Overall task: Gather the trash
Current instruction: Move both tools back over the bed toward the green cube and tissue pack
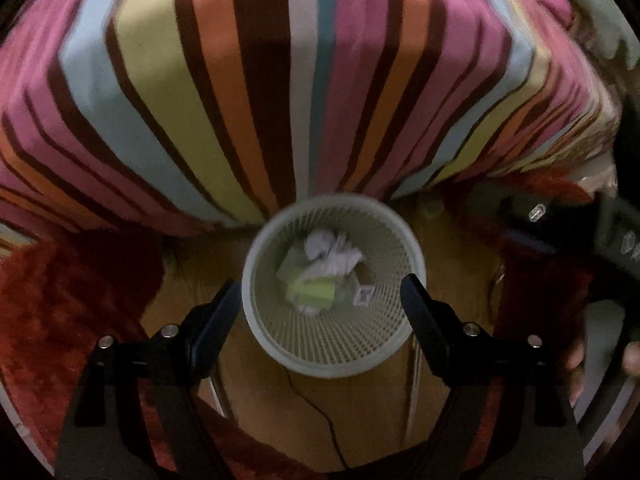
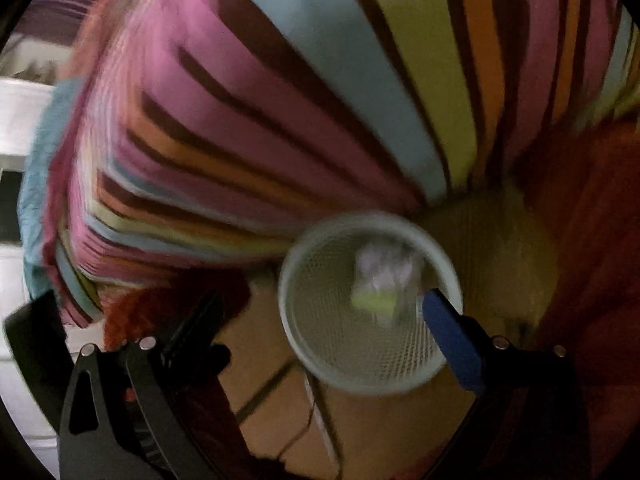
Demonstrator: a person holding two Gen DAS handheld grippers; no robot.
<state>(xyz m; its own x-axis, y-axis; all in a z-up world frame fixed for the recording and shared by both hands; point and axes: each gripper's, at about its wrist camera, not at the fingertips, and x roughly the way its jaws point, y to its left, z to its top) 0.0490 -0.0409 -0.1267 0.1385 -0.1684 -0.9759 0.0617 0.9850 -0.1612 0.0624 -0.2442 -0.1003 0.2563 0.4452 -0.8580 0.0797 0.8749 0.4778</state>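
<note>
A pale mesh trash basket (image 1: 380, 356) stands on the floor beside the bed. Inside it lie crumpled white paper (image 1: 334, 254) and a yellow-green piece (image 1: 314, 294). My left gripper (image 1: 322, 296) is open and empty, held above the basket with its fingers either side of the rim. In the right wrist view the same basket (image 2: 320, 344) holds the white paper (image 2: 384, 270) and the yellow-green piece (image 2: 376, 302). My right gripper (image 2: 320, 312) is open and empty above it, its blue-padded right finger (image 2: 452, 340) over the rim.
A bed with a striped multicoloured sheet (image 1: 280, 80) fills the upper half of both views. A red fuzzy blanket (image 1: 60, 300) hangs at the sides. The floor (image 1: 360, 420) is tan with thin cables. My right gripper's body and the hand holding it (image 1: 624, 248) show at right.
</note>
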